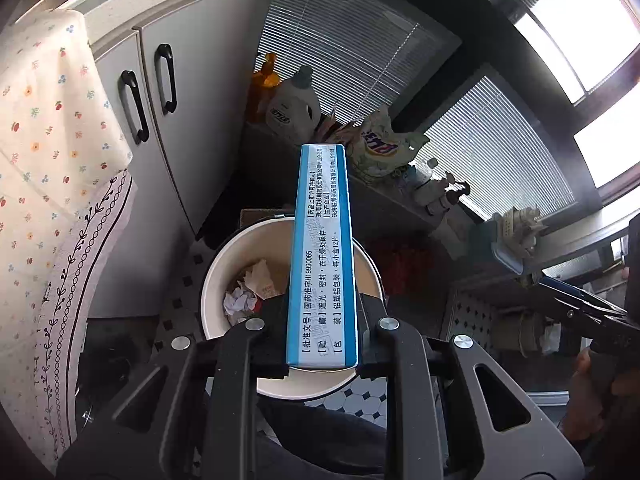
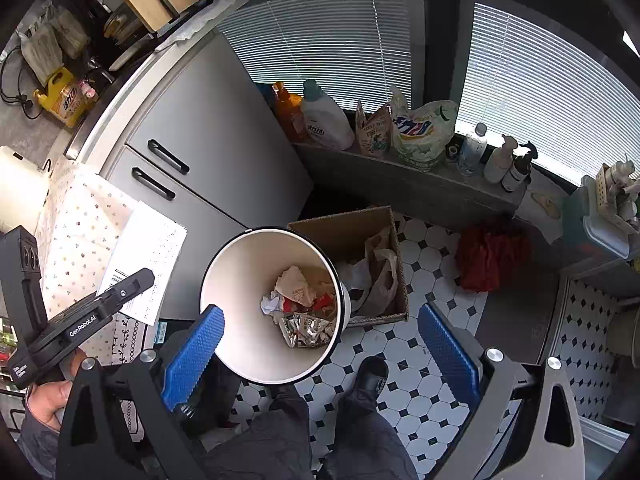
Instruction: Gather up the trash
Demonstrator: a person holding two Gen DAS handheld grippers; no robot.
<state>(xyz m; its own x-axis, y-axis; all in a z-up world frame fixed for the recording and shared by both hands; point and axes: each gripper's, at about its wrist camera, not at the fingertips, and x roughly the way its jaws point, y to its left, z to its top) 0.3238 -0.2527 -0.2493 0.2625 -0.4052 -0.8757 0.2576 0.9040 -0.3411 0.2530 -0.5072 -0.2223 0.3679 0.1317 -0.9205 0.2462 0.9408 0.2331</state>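
The box was blue and white with dark print. The bin was cream inside with a black rim, holding white, red and silvery trash. The floor was white tile with small black diamonds. The cloth was cream with small red, orange and blue flowers, over another edged with a black vine pattern. The cabinet was grey with black handles. The right gripper's pads were blue. The carton was brown.
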